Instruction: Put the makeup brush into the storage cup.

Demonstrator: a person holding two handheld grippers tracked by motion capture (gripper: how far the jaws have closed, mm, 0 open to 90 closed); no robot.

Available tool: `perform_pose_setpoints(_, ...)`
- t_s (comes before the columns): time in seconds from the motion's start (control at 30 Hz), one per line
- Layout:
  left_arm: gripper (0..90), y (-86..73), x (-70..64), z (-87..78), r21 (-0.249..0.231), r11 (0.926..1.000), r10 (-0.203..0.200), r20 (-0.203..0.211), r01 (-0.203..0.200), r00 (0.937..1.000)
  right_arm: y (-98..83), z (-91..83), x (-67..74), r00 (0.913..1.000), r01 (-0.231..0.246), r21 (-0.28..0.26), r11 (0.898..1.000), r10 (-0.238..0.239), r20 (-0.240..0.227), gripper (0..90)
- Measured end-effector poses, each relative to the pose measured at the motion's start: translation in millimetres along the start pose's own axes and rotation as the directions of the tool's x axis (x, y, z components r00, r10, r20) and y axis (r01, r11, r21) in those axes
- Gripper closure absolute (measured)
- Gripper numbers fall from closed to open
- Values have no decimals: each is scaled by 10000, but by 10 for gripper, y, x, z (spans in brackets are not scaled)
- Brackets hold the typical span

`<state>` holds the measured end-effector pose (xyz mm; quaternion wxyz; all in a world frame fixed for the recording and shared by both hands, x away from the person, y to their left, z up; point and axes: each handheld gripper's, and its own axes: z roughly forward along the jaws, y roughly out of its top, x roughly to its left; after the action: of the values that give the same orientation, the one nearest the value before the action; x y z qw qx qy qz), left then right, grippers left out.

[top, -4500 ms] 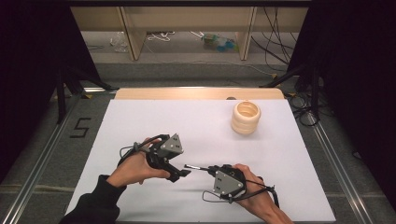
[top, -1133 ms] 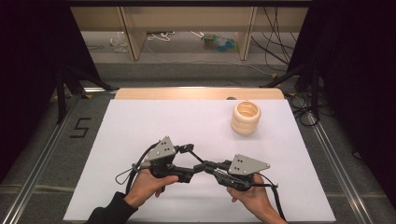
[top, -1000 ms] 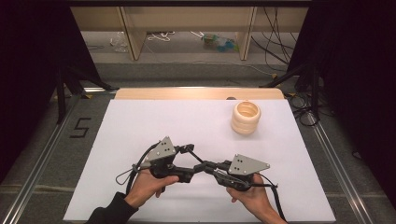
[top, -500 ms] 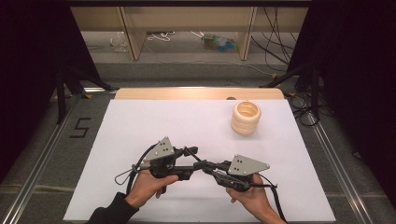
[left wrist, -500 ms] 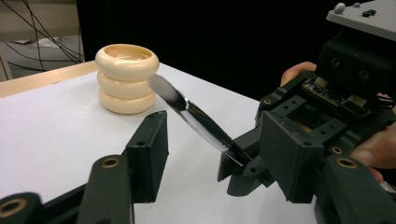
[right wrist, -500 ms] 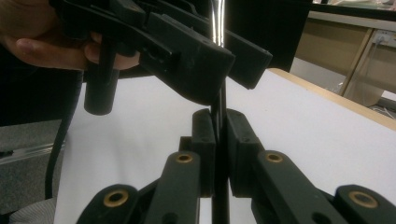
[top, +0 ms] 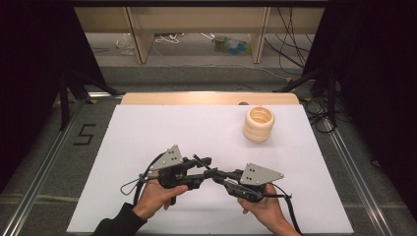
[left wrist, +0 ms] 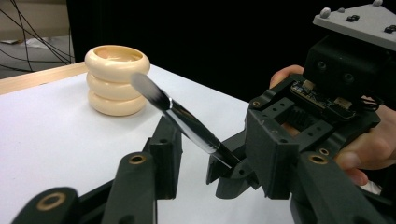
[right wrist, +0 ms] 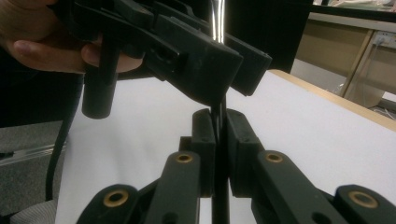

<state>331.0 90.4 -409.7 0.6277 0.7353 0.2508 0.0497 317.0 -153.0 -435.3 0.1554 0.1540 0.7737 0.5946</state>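
Note:
A slim black makeup brush [left wrist: 187, 126] with a silver ferrule and grey bristles slants up towards the left. My right gripper [right wrist: 219, 126] is shut on its handle [right wrist: 220, 116]. My left gripper [left wrist: 217, 135] is open, one jaw on each side of the brush. Whether either jaw touches it is unclear. In the high view the two grippers meet tip to tip near the table's front, left gripper [top: 204, 164] and right gripper [top: 216, 173], both hand-held. A cream stack of three rings [top: 259, 124] stands apart at the back right and appears again as the ring stack [left wrist: 116, 79].
A white sheet [top: 147, 128] covers the table, with a wooden strip [top: 196, 98] along its far edge. Black cables [top: 133, 184] trail from the grippers over the sheet's front part. Metal rails [top: 44, 167] run along both sides. Shelving and floor clutter lie beyond.
Since 4.5 s ago both hands have drawn nearer the front edge and turned jaws towards each other. Over the last second the left gripper's jaws edged slightly along the brush.

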Motion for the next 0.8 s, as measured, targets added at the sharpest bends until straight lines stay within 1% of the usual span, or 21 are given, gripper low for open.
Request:
perform_pose_setpoints(0.03,589,-1,2,-2,-24,10000,-79,-6,79,10000,0,-1,1,10000,-6,-2,10000,6,1,839)
perform_pose_setpoints(0.17,612,1,16,-11,-129,9999,-96,91,97,9999,2,-6,0,10000,-45,14,10000,45,10,839)
perform_pose_setpoints(0.3,635,-4,6,-11,-159,9997,-177,66,178,9998,3,-6,-1,9999,-90,-34,10000,89,-82,839)
perform_pose_setpoints(0.37,641,-3,7,-9,-196,9997,-114,131,117,9998,0,3,0,10000,-64,-162,9998,63,-55,839)
perform_pose_setpoints(0.53,672,-2,7,-15,-248,9996,-129,157,133,9998,4,-3,0,10000,-61,-149,9999,61,7,839)
perform_pose_setpoints(0.57,675,-3,8,-14,-255,9996,-132,167,136,9998,3,0,0,9999,-84,-205,9998,82,-60,839)
perform_pose_setpoints(0.8,699,-13,16,-13,-268,9995,-138,239,145,9996,2,3,-2,10000,-47,-234,9997,46,-52,839)
